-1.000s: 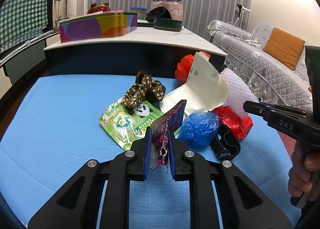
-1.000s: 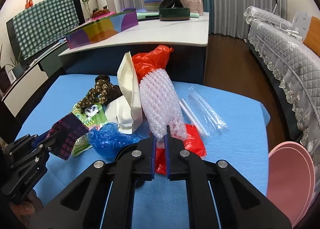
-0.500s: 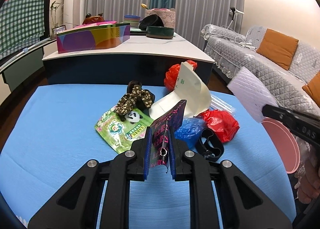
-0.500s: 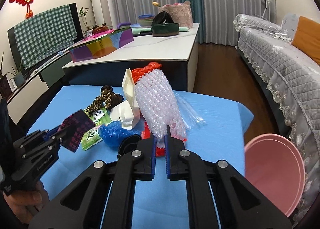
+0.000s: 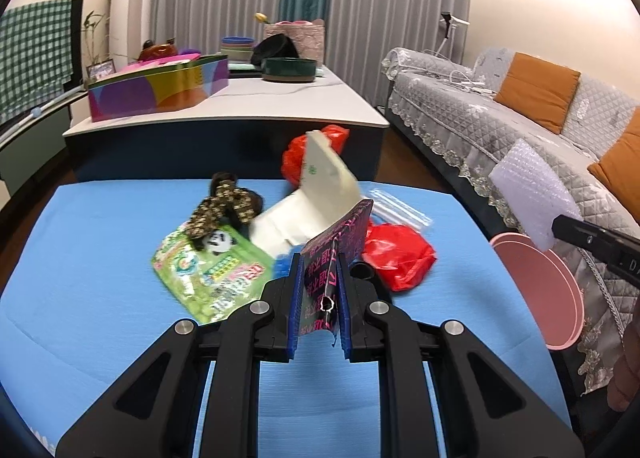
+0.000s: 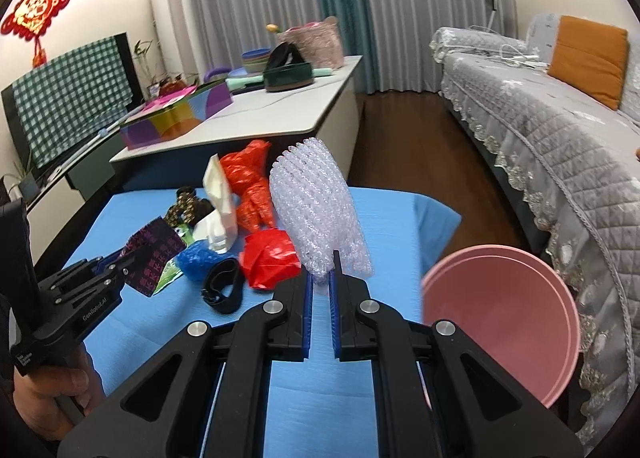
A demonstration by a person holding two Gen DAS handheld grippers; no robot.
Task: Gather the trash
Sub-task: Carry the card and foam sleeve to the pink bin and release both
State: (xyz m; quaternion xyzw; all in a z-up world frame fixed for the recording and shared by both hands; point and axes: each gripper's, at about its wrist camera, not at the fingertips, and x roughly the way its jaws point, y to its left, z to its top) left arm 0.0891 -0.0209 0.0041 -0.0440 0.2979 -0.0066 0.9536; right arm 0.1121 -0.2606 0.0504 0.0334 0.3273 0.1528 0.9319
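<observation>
My left gripper [image 5: 319,270] is shut on a black wrapper with pink print [image 5: 338,242], held above the blue table [image 5: 100,298]; in the right wrist view this gripper [image 6: 120,264] and wrapper [image 6: 154,248] show at the left. My right gripper [image 6: 320,282] is shut on a sheet of bubble wrap [image 6: 316,210], lifted off the table; in the left wrist view the bubble wrap [image 5: 532,194] hangs at the right above the pink bin [image 5: 548,290]. On the table lie a green snack bag [image 5: 208,274], a white foam box [image 5: 316,194], red bags [image 5: 396,250] and a blue bag [image 6: 200,258].
The pink bin [image 6: 504,318] stands on the floor by the table's right edge, next to a grey sofa [image 6: 560,146]. A patterned hair tie [image 5: 224,206], a black band [image 6: 224,286] and a clear sleeve [image 5: 400,210] lie among the trash. Behind stands a white counter [image 5: 260,106] with boxes and bowls.
Both grippers have pulled back and up from the pile with their loads. The right gripper has carried the bubble wrap to the right, and the pink bin has come into view beside it.
</observation>
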